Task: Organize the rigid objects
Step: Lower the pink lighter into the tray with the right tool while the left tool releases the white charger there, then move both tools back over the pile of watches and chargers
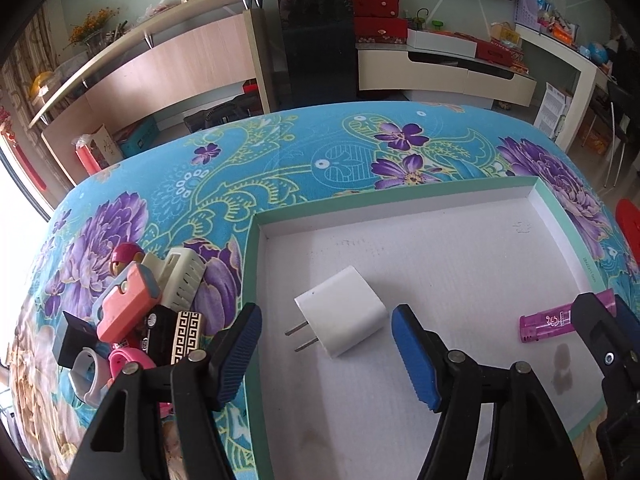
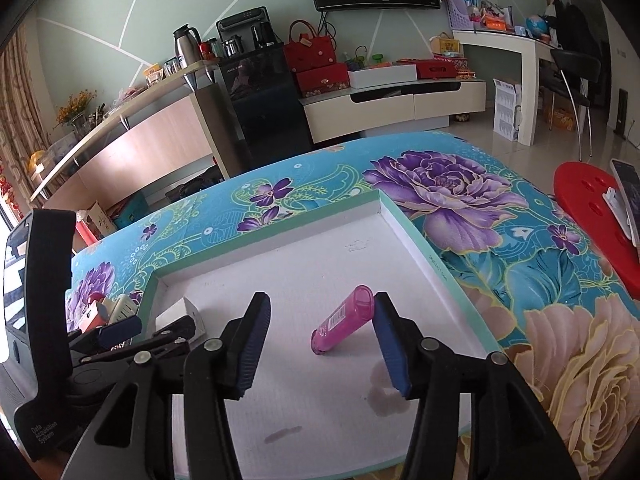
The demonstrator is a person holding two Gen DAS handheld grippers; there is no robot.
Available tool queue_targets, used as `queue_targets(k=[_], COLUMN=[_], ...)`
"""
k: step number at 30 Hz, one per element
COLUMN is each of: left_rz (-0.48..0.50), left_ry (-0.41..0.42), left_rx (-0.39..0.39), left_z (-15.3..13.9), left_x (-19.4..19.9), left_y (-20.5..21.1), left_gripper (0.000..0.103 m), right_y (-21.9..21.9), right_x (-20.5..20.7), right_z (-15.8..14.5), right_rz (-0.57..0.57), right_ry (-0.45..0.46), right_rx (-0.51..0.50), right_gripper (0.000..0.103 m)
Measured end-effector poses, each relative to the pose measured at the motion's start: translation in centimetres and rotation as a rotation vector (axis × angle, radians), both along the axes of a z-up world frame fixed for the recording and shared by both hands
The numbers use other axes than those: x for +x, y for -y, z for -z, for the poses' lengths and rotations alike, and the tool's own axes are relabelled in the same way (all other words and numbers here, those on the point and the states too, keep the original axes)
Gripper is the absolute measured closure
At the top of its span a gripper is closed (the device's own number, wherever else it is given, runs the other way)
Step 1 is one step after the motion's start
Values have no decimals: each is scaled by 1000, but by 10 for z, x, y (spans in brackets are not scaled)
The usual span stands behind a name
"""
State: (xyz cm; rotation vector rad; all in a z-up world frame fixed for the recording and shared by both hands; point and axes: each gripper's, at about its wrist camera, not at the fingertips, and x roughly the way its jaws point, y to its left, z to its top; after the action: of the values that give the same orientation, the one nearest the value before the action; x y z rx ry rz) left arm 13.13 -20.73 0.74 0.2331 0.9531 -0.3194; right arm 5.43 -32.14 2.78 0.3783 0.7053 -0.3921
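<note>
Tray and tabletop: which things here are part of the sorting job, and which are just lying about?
Part of the job:
- white box tray
- white charger plug, lying in the tray
- pink lighter, lying in the tray
- pile of small items left of the tray

Lying about:
- floral tablecloth
- red stool
- phone on the stool
</note>
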Motion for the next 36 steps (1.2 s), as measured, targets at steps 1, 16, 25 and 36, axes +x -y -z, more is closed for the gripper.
queue_targets(k=[1, 16, 25, 36], left_rz=[-7, -168, -254, -337], left_ry=[6, 53, 47, 110], left_rx=[-5, -9, -51, -96], left_z=[-3, -8, -4, -20], left_x=[0, 8, 10, 17], left_y=[-3, -65, -111, -147], left_gripper=[24, 0, 0, 0], right_y=[0, 2, -9, -62], right_x=[0, 9, 15, 43], right_z=[1, 16, 14, 2], right_rz=[-1, 6, -5, -142], right_ry=[-3, -80, -87, -11], right_rx=[-1, 8, -19, -18], right_gripper=[42, 10, 9, 9])
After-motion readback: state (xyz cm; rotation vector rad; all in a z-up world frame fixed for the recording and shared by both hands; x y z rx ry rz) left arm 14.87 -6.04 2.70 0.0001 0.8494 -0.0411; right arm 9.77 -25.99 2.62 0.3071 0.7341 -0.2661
